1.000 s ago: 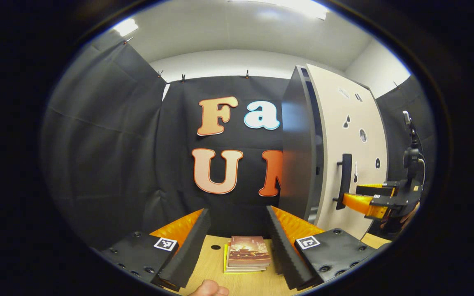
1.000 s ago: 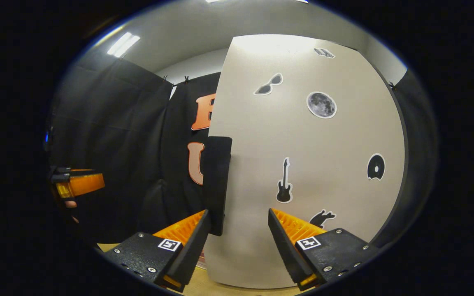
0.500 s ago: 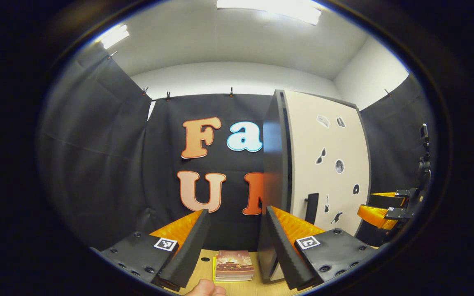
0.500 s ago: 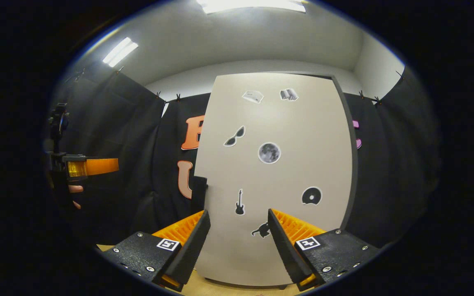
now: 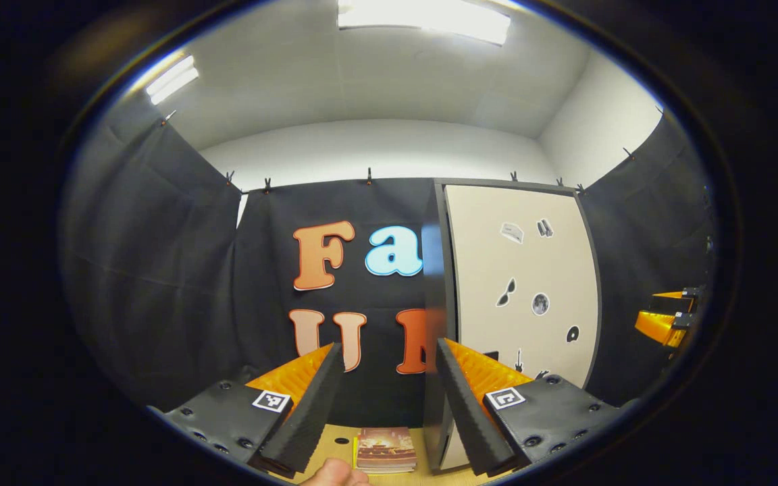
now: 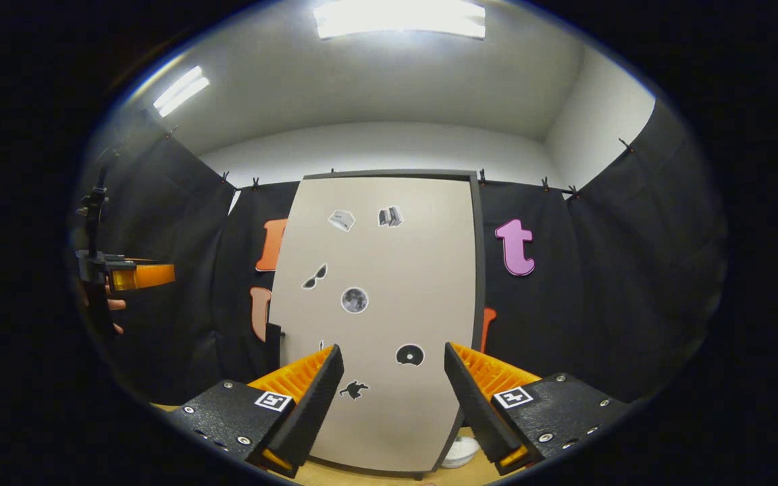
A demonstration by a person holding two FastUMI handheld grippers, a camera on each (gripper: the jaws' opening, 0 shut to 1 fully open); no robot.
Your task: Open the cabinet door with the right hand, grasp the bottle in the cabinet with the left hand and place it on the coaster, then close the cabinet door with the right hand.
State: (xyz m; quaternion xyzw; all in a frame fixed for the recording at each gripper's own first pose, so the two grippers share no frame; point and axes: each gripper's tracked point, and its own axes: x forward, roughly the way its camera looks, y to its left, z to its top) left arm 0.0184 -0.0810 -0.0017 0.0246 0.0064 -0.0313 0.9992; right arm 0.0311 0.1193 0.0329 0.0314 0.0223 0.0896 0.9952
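1. Your left gripper (image 5: 389, 398) hangs with jaws spread wide, holding nothing, above a wooden table (image 5: 342, 439) bearing a small stack of books (image 5: 385, 449).
2. Your right gripper (image 6: 392, 398), likewise agape and empty, faces the tall beige sticker-dotted cabinet door (image 6: 389, 304), which stands upright, flush in its dark frame.

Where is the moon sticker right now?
In the right gripper view, the moon sticker sits on the pale cabinet door, left of middle, below the sunglasses sticker and up-left of the disc sticker.
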